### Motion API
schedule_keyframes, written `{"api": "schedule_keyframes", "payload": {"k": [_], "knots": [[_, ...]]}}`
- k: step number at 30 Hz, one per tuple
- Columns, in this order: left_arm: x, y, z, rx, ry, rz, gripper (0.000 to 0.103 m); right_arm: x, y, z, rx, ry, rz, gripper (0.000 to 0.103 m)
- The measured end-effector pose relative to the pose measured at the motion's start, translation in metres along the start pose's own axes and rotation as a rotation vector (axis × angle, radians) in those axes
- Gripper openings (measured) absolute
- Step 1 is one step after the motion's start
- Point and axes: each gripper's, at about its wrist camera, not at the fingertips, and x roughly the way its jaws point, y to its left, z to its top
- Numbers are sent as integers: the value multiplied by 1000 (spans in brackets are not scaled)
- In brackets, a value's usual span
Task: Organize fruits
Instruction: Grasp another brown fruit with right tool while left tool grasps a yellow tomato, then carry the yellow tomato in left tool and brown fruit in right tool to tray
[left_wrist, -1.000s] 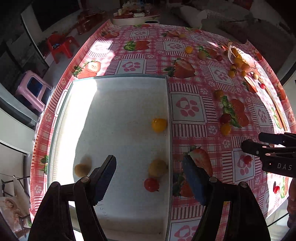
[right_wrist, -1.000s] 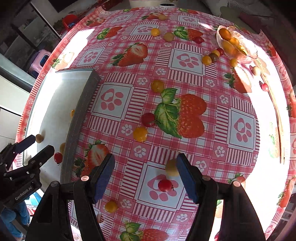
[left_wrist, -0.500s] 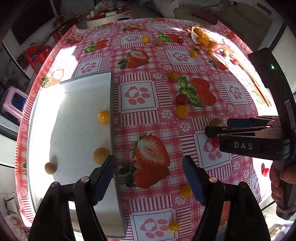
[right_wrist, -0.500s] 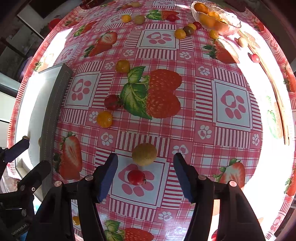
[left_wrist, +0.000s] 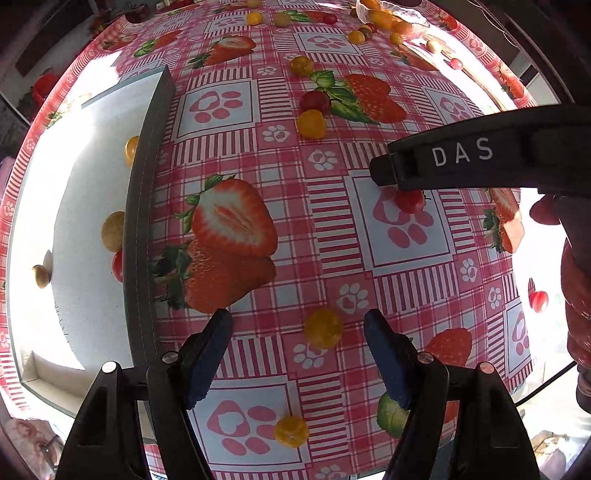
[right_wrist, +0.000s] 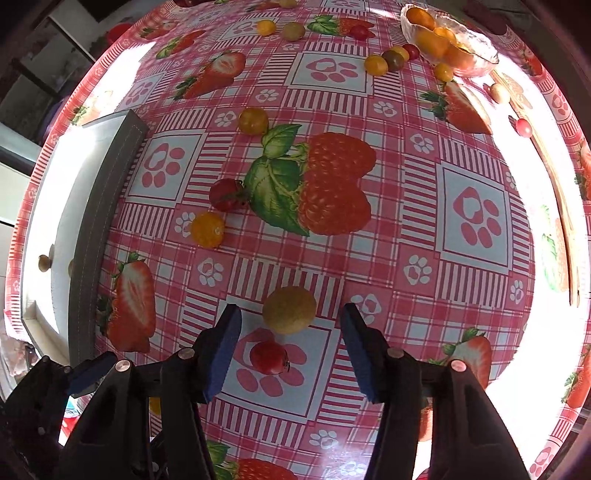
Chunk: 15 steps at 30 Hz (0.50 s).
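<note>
Right tool (right_wrist: 290, 345) spread wide around red tomato (right_wrist: 269, 357), near tan fruit (right_wrist: 289, 310); left tool (left_wrist: 297, 356) unclenched, yellow fruit (left_wrist: 323, 328) between its tips.

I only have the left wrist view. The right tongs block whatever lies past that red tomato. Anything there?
Observer: Yes, a tan round fruit lies on the cloth just beyond the red tomato.
Operator: Are the right tongs around either?
Observer: The right tongs are open; the tomato sits between the fingers, untouched.
Operator: And the tan one?
Observer: It lies level with the fingertips, touching neither.
</note>
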Motion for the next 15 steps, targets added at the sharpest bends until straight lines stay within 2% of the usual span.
{"api": "schedule_keyframes", "payload": {"k": [5, 7, 8, 9, 12, 15], "knots": [[0, -11, -2, 36, -7, 27, 55, 1, 9, -2, -22, -7, -27, 43], [-3, -17, -1, 58, -13, 24, 36, 1, 10, -3, -24, -11, -33, 38], [-3, -20, -1, 70, -16, 17, 32, 1, 10, -3, -24, -13, -33, 34], [-4, -22, -1, 80, -18, 9, 22, 1, 9, -3, -23, -16, -31, 31], [-5, -24, 1, 75, -20, -11, 21, 0, 0, -1, 1, -25, -6, 31], [-10, -11, 5, 6, -20, -83, 21, -3, -13, -1, 53, -22, 42, 31]]}}
